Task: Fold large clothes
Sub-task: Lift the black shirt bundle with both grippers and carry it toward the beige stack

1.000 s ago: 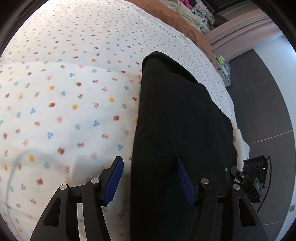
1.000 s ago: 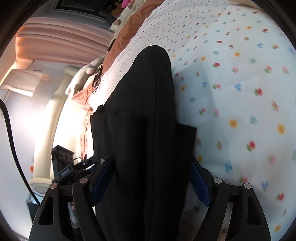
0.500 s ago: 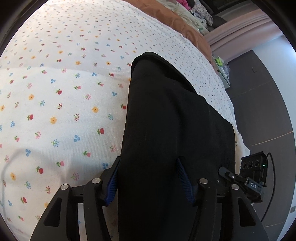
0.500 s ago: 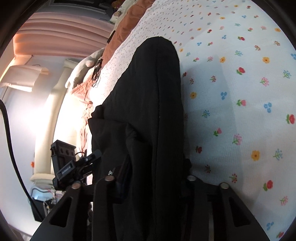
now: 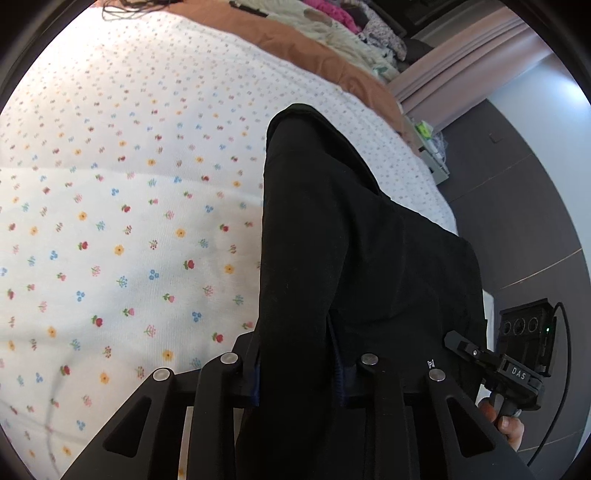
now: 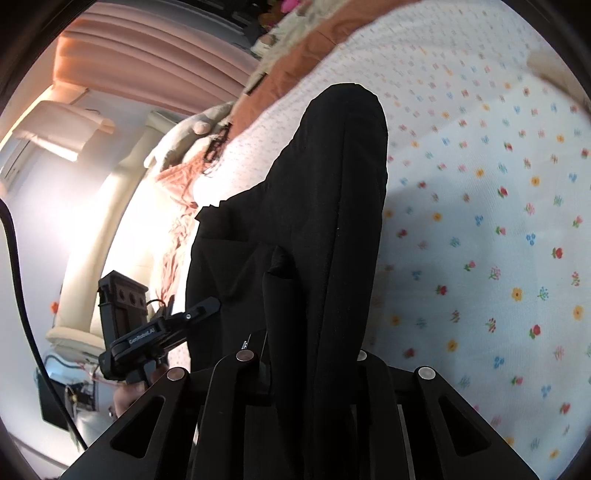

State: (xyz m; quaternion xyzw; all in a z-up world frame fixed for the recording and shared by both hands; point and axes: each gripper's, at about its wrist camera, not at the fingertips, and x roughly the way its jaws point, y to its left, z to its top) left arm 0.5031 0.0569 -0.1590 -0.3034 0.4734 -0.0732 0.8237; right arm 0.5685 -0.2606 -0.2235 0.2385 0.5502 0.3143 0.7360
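Observation:
A long black garment (image 5: pixel 332 240) lies folded lengthwise on the flowered bed sheet (image 5: pixel 129 221), near the bed's edge. My left gripper (image 5: pixel 297 369) is shut on the near end of its fabric, lifted off the sheet. In the right wrist view the same black garment (image 6: pixel 332 203) runs away from me, and my right gripper (image 6: pixel 310 362) is shut on its near end too. The fabric hides the pads of both grippers. Each gripper shows in the other's view, the right gripper (image 5: pixel 509 373) and the left gripper (image 6: pixel 147 336).
A brown blanket (image 5: pixel 295 40) and a heap of clothes (image 5: pixel 351 33) lie at the far end of the bed. Pink curtains (image 6: pixel 147 55) hang behind. The dark floor (image 5: pixel 517 184) runs beside the bed. A cream post (image 6: pixel 110 221) stands nearby.
Both grippers were open around the garment's near end one second ago. They have closed on the fabric and raised it off the sheet.

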